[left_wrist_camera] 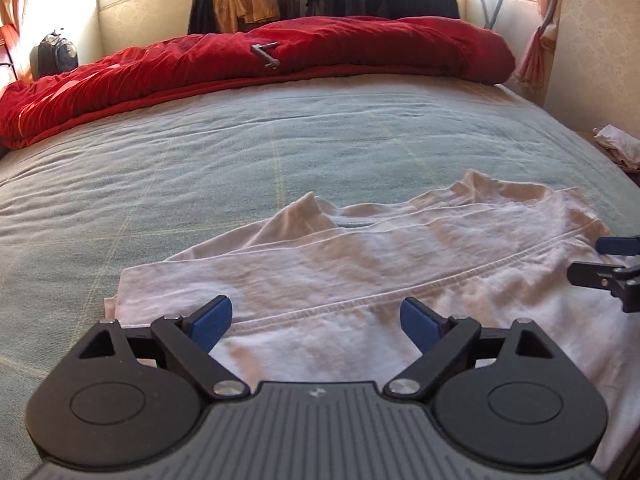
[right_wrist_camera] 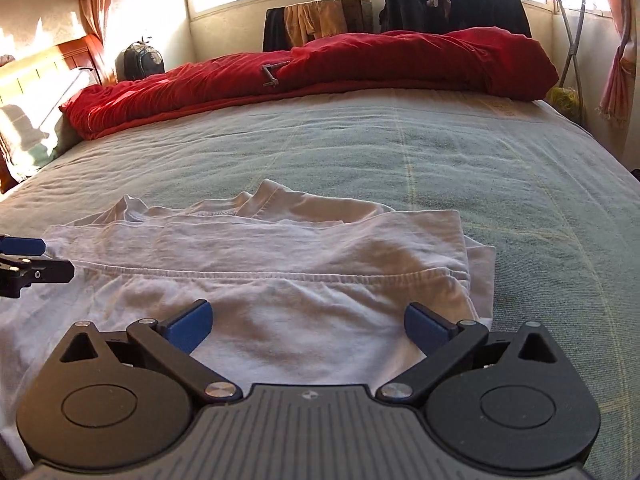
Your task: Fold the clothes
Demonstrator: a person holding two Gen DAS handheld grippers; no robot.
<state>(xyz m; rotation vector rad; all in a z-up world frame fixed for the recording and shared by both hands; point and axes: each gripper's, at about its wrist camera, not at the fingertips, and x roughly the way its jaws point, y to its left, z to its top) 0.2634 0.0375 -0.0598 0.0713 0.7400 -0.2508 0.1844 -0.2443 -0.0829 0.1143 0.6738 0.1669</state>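
Note:
A white T-shirt (left_wrist_camera: pixel 360 256) lies partly folded on the grey-green bedspread (left_wrist_camera: pixel 200 168), its stitched hem running across the near part. My left gripper (left_wrist_camera: pixel 316 320) hovers over the shirt's left half, open, its blue pads (left_wrist_camera: pixel 212 326) wide apart with nothing between them. In the right wrist view the same shirt (right_wrist_camera: pixel 280 264) lies below my right gripper (right_wrist_camera: pixel 308 326), which also stands open over the right half, pads (right_wrist_camera: pixel 426 328) clear of the cloth. Each gripper's fingers poke into the other's view at the frame edge: the right gripper (left_wrist_camera: pixel 612 264) and the left gripper (right_wrist_camera: pixel 24 260).
A bunched red duvet (left_wrist_camera: pixel 280 64) with a small metal object on it lies along the bed's far side. Behind it stand a clothes rack with dark jackets (right_wrist_camera: pixel 452 4), a backpack (left_wrist_camera: pixel 54 56) and windows. A crumpled pale cloth (left_wrist_camera: pixel 618 146) lies off the bed's right edge.

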